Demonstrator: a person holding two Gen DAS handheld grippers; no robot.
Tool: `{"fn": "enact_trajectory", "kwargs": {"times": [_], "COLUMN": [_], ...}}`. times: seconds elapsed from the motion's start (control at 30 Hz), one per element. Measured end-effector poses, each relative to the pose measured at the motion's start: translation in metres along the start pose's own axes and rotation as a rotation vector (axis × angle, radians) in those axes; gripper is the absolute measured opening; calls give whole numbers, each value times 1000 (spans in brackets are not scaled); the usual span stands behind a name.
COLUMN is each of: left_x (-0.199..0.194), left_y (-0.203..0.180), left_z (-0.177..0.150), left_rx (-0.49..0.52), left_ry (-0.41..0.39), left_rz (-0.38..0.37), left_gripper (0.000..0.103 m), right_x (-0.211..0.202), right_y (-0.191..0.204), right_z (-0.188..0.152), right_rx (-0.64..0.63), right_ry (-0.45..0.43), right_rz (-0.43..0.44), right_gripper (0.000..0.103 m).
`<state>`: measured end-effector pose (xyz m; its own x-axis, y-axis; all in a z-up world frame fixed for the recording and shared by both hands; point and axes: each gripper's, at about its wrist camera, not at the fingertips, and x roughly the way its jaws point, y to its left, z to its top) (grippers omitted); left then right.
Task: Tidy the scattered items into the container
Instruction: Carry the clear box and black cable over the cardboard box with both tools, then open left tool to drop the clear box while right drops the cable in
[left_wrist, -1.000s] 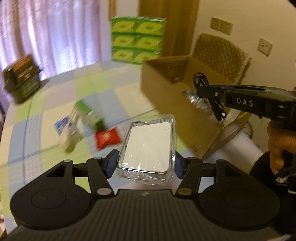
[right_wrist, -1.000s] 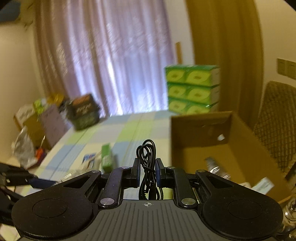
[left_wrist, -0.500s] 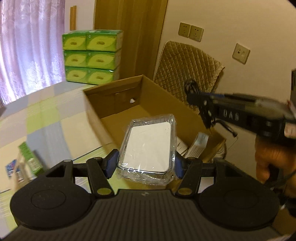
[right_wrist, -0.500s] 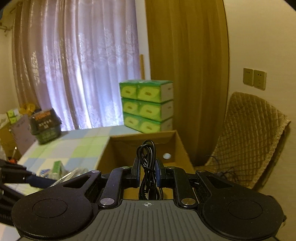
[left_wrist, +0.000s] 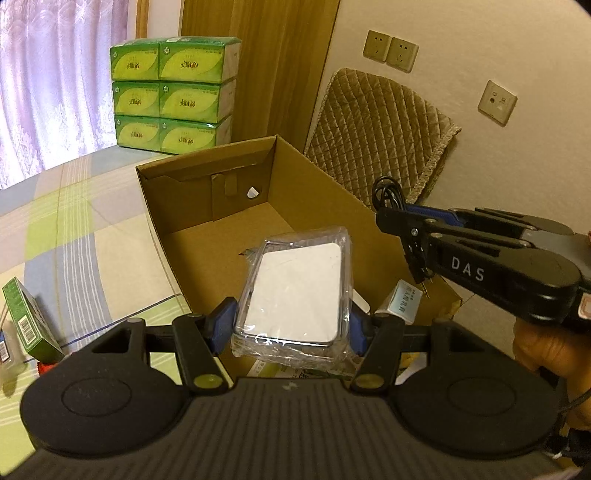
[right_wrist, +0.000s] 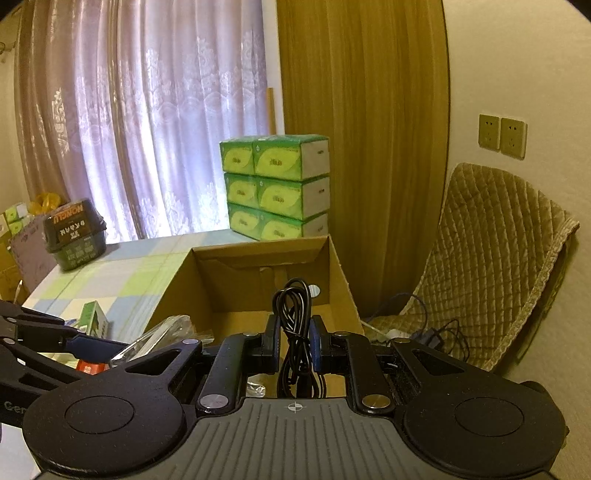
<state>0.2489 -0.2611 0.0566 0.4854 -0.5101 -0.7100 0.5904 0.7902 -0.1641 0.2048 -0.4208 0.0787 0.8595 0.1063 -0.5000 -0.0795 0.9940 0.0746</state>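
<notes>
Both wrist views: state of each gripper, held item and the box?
left hand-held gripper: shut on the wrapped white box, over the box opening
right hand-held gripper: shut on the black cable
cardboard box: open-topped, upright, a few items inside
green carton: on the table, outside

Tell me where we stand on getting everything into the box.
Done: a few small packets already lie in the cardboard box. In hand: the left gripper holds a plastic-wrapped white pack over it; the right gripper holds a coiled black cable. Left: a green carton and a red packet remain on the table.
</notes>
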Motion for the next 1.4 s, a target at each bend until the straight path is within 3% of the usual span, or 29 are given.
{"fn": "enact_trajectory", "kwargs": {"times": [0.6,1.4], "left_x": [0,-18], "left_y": [-4,19], "left_z": [-2,-32], "left_rx": [21,-68], "left_ry": [-18,-23], "left_rz": [42,64], "left_gripper": [62,62], "right_x": [4,13], "right_y": [-3,5], "right_z": [-1,1], "right_rx": [-3,0], "right_ry": [15,50], "right_rz": [4,42], "right_gripper": [18,18]}}
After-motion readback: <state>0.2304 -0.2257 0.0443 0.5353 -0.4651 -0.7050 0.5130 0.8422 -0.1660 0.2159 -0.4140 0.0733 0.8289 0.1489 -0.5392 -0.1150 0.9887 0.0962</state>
